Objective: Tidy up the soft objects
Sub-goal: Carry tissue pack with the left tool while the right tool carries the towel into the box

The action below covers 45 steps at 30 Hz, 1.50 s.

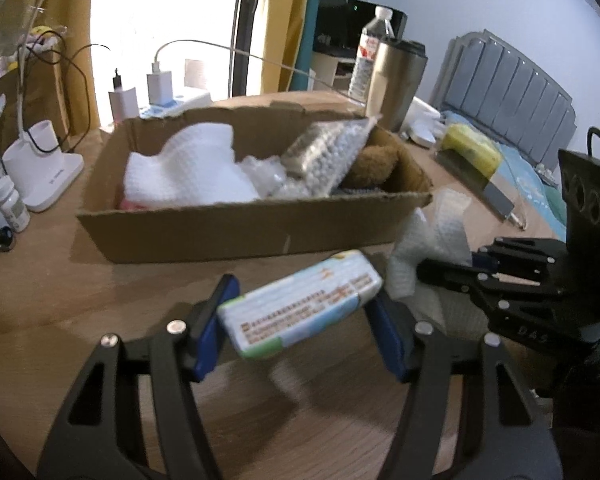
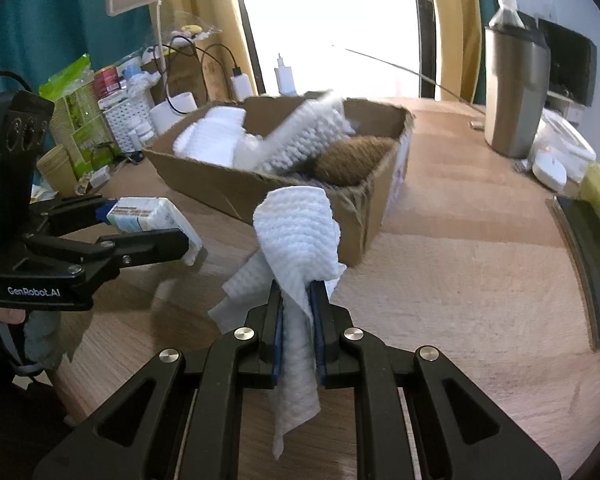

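Nearby, cardboard box [image 1: 236, 232] beyond tissue pack [image 1: 300, 304].

Left gripper [image 1: 300, 322]: matte black plastic linkage arms with triangular cut-outs, round silver pivot pins, blue rubber pads [image 1: 210, 320] on the fingers. Seen from the right wrist camera, its body [image 2: 40, 276] carries white "GenRobot.AI" lettering, small silver screws, and a black cable at the top.

Right gripper [image 2: 296, 300]: identical black arms, silver pins, blue pads. Its housing [image 1: 540, 312] shows embossed "DAS" lettering.
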Tool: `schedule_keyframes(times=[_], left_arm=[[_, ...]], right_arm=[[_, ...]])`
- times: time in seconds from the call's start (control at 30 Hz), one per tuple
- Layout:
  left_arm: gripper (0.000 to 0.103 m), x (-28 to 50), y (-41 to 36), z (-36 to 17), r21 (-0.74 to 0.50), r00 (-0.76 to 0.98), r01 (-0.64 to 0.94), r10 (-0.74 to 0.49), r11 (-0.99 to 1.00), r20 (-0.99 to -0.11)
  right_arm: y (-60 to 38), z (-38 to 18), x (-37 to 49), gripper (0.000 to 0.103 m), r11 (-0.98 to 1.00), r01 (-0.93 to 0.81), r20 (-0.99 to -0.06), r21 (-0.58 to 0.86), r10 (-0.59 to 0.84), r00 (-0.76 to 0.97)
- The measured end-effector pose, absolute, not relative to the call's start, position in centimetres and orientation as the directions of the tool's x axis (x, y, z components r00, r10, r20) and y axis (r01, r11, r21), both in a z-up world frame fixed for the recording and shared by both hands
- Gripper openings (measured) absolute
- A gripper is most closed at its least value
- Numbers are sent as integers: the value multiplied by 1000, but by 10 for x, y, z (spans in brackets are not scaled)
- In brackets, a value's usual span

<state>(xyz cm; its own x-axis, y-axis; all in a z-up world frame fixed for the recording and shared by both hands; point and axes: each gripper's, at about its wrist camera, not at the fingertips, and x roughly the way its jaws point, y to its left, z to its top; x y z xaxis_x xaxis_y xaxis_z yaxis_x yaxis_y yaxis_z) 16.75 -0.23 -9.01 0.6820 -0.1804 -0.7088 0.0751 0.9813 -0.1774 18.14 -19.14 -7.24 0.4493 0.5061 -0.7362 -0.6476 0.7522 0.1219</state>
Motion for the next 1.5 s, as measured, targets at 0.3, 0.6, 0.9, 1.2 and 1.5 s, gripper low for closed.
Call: schedule_keyframes(times=[0.3,0.6,0.9,1.2,1.5], left_arm=[[65,157,23,-72,-205,733,72,-191,976,-653],[65,152,45,-55,-203,769,62,-176,977,-615],[65,152,58,-49,-200,786,47,-159,979,-597],[65,160,68,-43,-193,802,43,-149,980,-578],[65,177,77,-41,-193,810,40,-145,980,-568]], right_arm=[[-165,-47,176,14,723,-685,-703,83,530,474],[-142,-28,175,14,701,-712,-684,46,542,489],[-127,-14,178,14,686,-728,-661,18,555,506],[-116,-7,189,14,680,-733,-639,11,569,518],[-108,-4,212,14,697,-717,-621,20,571,538]])
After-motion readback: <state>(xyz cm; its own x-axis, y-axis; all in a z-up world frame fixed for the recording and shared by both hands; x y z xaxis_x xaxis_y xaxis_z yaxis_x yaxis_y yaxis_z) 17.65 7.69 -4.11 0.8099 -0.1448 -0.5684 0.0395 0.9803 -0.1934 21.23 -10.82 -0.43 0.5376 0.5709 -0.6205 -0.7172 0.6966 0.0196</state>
